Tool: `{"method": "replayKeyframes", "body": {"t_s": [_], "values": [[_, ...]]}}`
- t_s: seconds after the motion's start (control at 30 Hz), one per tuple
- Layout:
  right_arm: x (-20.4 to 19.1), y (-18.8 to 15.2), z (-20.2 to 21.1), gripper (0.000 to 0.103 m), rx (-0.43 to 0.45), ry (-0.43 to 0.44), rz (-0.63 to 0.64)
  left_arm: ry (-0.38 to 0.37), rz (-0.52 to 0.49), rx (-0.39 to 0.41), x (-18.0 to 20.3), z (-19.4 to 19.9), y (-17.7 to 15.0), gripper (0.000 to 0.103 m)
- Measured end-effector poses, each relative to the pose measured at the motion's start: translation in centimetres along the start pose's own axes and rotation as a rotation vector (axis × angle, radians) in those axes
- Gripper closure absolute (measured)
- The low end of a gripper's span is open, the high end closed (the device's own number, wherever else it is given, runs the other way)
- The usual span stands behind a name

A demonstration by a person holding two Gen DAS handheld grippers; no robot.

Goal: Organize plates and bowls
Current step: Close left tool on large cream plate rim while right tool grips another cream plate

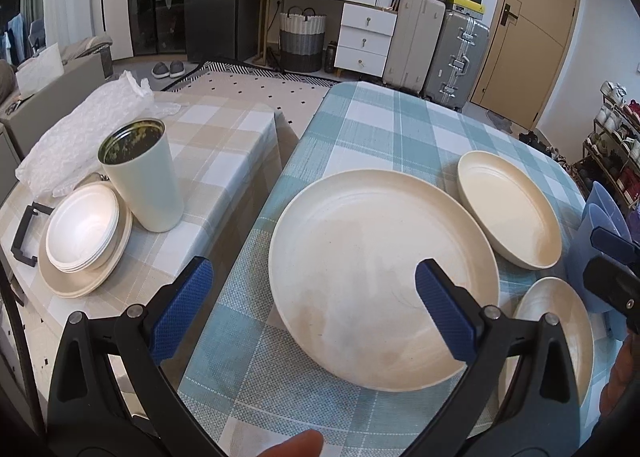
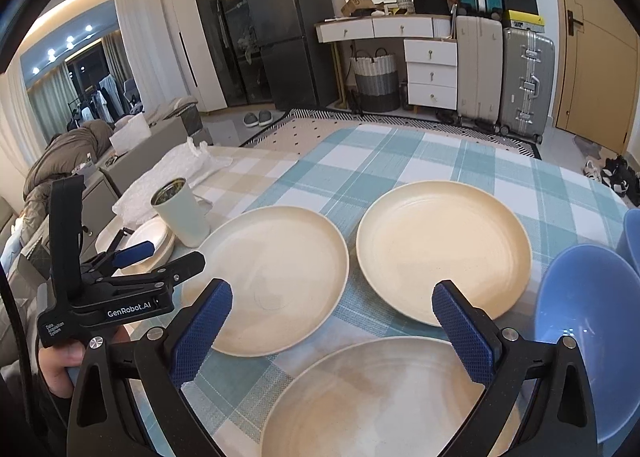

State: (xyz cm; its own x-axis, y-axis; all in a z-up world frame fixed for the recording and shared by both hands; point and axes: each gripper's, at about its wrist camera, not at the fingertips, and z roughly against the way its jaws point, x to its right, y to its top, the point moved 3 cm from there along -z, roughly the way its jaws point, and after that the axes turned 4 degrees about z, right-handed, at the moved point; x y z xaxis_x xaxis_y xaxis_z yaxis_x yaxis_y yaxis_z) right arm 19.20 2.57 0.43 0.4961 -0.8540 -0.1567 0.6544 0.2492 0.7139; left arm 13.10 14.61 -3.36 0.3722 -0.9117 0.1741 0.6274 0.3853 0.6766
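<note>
We are holding both grippers, left gripper (image 1: 314, 283) and right gripper (image 2: 332, 307), spread wide and empty | hovering over the large round cream plate (image 1: 376, 281) | advice: sliding one finger under its rim beside the blue-checked tablecloth (image 1: 360, 129), then pinching gently.

Lived-in home, judging by the dark fridge (image 2: 288, 29), white drawer unit (image 2: 430, 73), stacked suitcases (image 2: 528, 85), laundry basket (image 2: 376, 85) and shoe rack (image 1: 612, 145).

Cream plates (image 2: 272, 277) on teal-and-white checked tablecloth (image 2: 400, 161); blue bowl (image 2: 588, 337); beige-checked cloth (image 1: 224, 129) beside.
</note>
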Motion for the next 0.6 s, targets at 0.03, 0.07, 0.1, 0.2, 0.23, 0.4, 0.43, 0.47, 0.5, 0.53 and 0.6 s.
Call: {"method": "replayKeyframes", "body": {"t_s": [0.03, 0.07, 0.1, 0.2, 0.23, 0.4, 0.43, 0.47, 0.5, 0.53, 0.6], "values": [[-0.3, 0.0, -0.4, 0.000, -0.006, 0.005, 0.001, 0.002, 0.001, -0.007, -0.1, -0.4, -0.1, 0.002], [-0.4, 0.0, -0.8, 0.000, -0.012, 0.007, 0.003, 0.003, 0.003, -0.015, -0.3, -0.8, -0.2, 0.002], [-0.5, 0.0, -1.4, 0.000, -0.018, 0.009, 0.007, 0.003, 0.007, -0.020, -0.5, -1.0, -0.2, 0.002], [-0.8, -0.1, -2.7, 0.001, -0.038, 0.022, 0.008, 0.003, 0.027, -0.037, -1.1, -1.8, -0.5, 0.002], [-0.8, -0.2, -3.0, 0.001, -0.045, 0.026, 0.008, 0.001, 0.034, -0.046, -1.3, -2.2, -0.6, 0.002], [-1.1, -0.7, -5.1, 0.008, -0.088, 0.036, 0.001, 0.006, 0.037, -0.069, -1.7, -3.1, -0.7, 0.002], [-1.1, -0.7, -5.3, 0.011, -0.095, 0.038, 0.000, 0.004, 0.037, -0.073, -1.7, -3.4, -0.8, 0.003], [-1.2, -0.8, -5.7, 0.012, -0.104, 0.042, -0.003, 0.004, 0.037, -0.077, -1.8, -3.4, -0.8, 0.003], [-1.2, -0.9, -6.0, 0.016, -0.113, 0.046, -0.006, 0.002, 0.038, -0.083, -1.8, -3.5, -0.9, 0.005], [-1.2, -1.0, -6.4, 0.019, -0.127, 0.051, -0.009, 0.002, 0.040, -0.091, -1.8, -3.5, -0.9, 0.007], [-1.1, -1.1, -7.1, 0.019, -0.141, 0.053, -0.013, -0.002, 0.047, -0.104, -2.0, -3.9, -1.1, 0.010]]}}
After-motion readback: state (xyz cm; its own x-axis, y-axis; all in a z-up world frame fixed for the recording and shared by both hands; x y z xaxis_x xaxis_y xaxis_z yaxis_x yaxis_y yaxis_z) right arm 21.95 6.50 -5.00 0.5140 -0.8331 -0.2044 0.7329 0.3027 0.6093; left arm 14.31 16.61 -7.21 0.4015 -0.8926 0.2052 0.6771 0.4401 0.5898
